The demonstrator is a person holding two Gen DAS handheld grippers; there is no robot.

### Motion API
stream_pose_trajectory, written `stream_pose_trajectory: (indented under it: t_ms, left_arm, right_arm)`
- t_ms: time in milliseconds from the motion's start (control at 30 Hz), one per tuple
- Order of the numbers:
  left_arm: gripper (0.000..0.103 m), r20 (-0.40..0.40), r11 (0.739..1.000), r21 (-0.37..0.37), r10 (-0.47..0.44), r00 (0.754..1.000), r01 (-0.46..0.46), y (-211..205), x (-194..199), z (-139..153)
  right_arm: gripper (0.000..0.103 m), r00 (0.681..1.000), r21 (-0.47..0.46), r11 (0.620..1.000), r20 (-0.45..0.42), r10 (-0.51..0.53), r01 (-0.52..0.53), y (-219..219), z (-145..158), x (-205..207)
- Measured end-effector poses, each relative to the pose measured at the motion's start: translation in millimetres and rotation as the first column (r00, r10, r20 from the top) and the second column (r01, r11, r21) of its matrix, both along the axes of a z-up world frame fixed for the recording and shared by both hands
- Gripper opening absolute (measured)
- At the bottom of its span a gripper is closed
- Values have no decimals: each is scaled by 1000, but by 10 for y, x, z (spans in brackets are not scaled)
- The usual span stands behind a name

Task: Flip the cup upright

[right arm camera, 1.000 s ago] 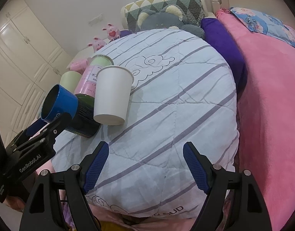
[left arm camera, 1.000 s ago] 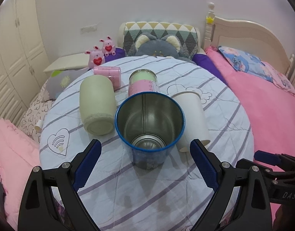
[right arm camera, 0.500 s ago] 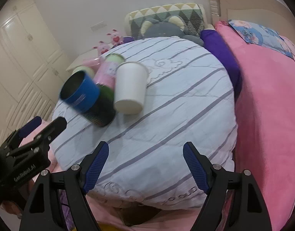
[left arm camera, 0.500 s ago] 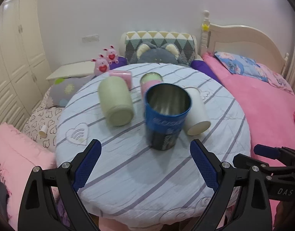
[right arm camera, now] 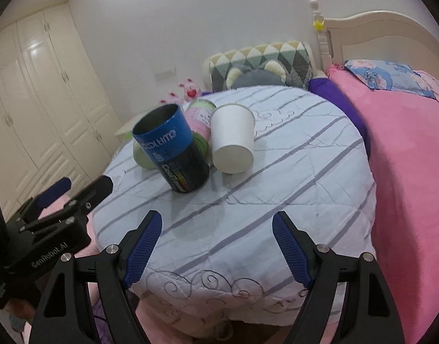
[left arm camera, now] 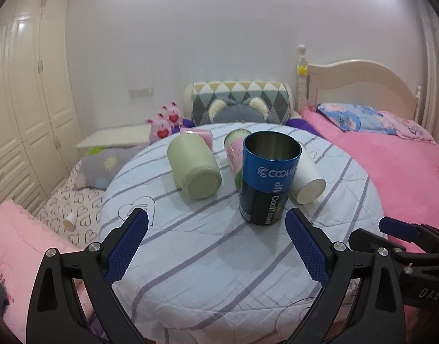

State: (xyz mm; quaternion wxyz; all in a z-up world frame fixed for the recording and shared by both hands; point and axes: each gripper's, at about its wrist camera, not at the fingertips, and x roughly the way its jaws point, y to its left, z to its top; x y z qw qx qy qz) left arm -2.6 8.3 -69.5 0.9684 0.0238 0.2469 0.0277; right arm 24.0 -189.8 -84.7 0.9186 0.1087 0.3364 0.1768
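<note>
The blue cup (left arm camera: pixel 269 177) stands upright mid-table, straight ahead of the wide-open left gripper (left arm camera: pixel 216 243) (right gripper (right arm camera: pixel 216 246) equally wide, empty).

Stood upright near the middle of the round surface (left arm camera: pixel 219 272): a tall cup (left arm camera: pixel 268 177), mouth up. Lay on their sides around it: a jar (left arm camera: pixel 195 169) to its left, a paper cup (left arm camera: pixel 307 182) touching its right, a can (left arm camera: pixel 233 154) just behind. Farther back, a bed (left arm camera: pixel 391 166) at right.
</note>
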Motion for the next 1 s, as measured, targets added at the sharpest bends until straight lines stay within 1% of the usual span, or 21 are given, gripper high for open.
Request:
stream_pose_trajectory:
  t_ms: [100,200,233,400,467,533,633,733,1000]
  left_arm:
    - [102,50,1000,11,-4,999,4,4,-48,-37]
    - [103,121,1000,28,-1,993,-2,10,-115,-60]
    - [103,133,1000,29,-2,991,-1,3,-121,-65]
    - [103,165,1000,17,-28,986,25,11,-131,-107]
    - [103,170,999,11,-39,985,37,10,-131,-129]
    - [103,182,999,9,-48,982,47,-2,-131,-152]
    - [103,203,999,15,-51,978,49,-19,-127,-168]
    - [103,207,999,15,-53,977,51,-24,-121,-178]
    - [103,221,998,15,-62,973,60,-50,-128,-191]
  right_arm:
    - [81,997,11,999,68,-35,34,7,-18,-80]
    - [81,989,29,999,140,-47,43,5,-17,-176]
    - [81,985,29,998,165,-56,52,3,-15,-209]
    - [81,957,0,995,274,-92,96,35,-14,-349]
    - [81,945,-28,992,307,-108,123,56,-18,-380]
    - [81,934,-36,989,335,-122,142,60,-26,-393]
    - [81,926,-24,989,355,-126,144,53,-39,-395]
    - [81,920,-33,987,369,-133,156,58,-65,-399]
    - [81,916,-39,987,380,-130,156,85,-112,-437]
